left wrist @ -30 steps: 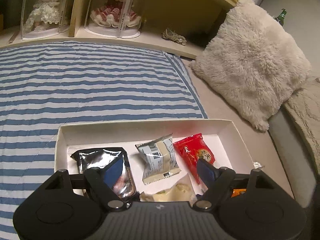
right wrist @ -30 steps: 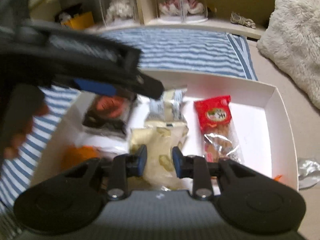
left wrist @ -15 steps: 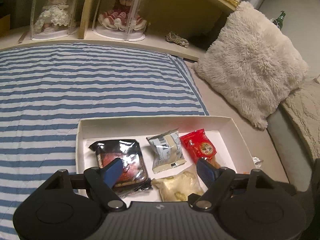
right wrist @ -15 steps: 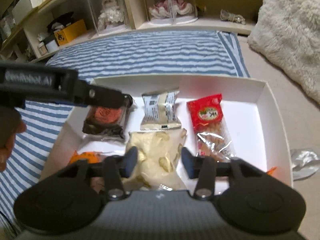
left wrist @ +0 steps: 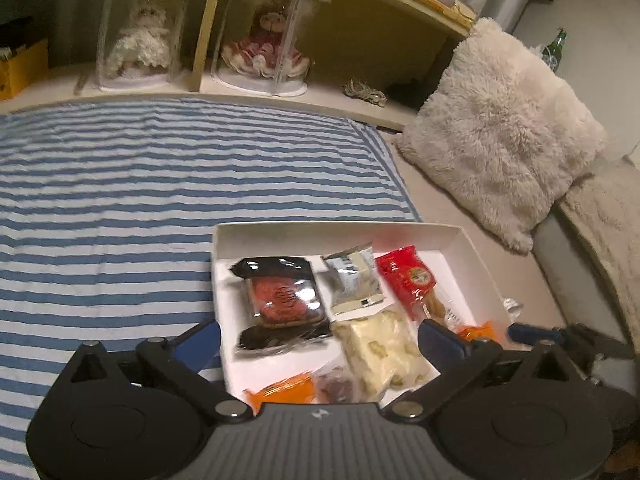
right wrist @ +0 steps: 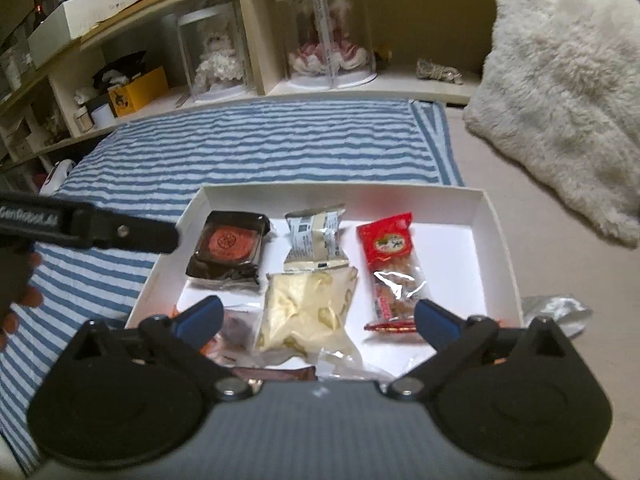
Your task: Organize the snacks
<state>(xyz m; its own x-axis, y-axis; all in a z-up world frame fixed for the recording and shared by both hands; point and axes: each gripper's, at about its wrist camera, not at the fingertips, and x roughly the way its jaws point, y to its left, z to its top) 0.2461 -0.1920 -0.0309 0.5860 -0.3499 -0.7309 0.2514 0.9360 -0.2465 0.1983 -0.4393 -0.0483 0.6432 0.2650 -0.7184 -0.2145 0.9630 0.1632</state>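
Snack packets [right wrist: 308,312] were seen laid in a white box [right wrist: 496,232]; both grippers, left [left wrist: 318,336] and right [right wrist: 318,316], were held apart, empty.

A home bedroom — a striped blue quilt [left wrist: 160,184], a fluffy cream pillow [left wrist: 500,152], and wooden shelves [right wrist: 264,40] holding dolls in clear cases [right wrist: 326,36].

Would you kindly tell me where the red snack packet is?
In both wrist views, the red snack packet lies in the white box, right of the grey-and-cream packet.
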